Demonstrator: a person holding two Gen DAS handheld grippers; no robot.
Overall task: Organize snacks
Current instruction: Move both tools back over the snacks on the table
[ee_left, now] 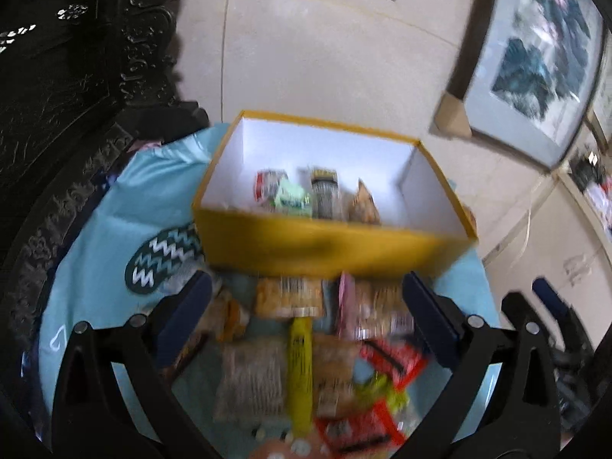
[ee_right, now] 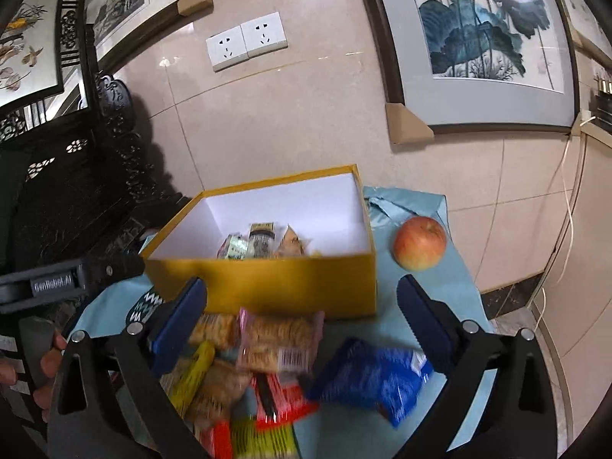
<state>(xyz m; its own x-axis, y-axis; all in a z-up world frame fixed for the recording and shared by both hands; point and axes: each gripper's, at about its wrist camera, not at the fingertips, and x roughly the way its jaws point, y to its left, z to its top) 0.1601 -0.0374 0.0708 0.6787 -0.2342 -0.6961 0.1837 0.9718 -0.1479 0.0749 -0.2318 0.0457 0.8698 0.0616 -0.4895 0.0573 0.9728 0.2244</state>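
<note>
Four or so packets lie inside the yellow box point(ee_right: 264, 287) on the blue-covered surface point(ee_right: 436, 298), while most snacks point(ee_right: 275, 344) sit heaped just before it, and both the left tool point(ee_left: 306, 302) and right tool point(ee_right: 302, 306) hover spread apart, empty.

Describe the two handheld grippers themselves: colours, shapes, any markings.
The left gripper and right gripper look alike: black plastic arms with triangular cut-outs and silver rivets, ending in dark blue ribbed fingers. From the right view, the left one's black body bears "GenRobot.AI".
</note>
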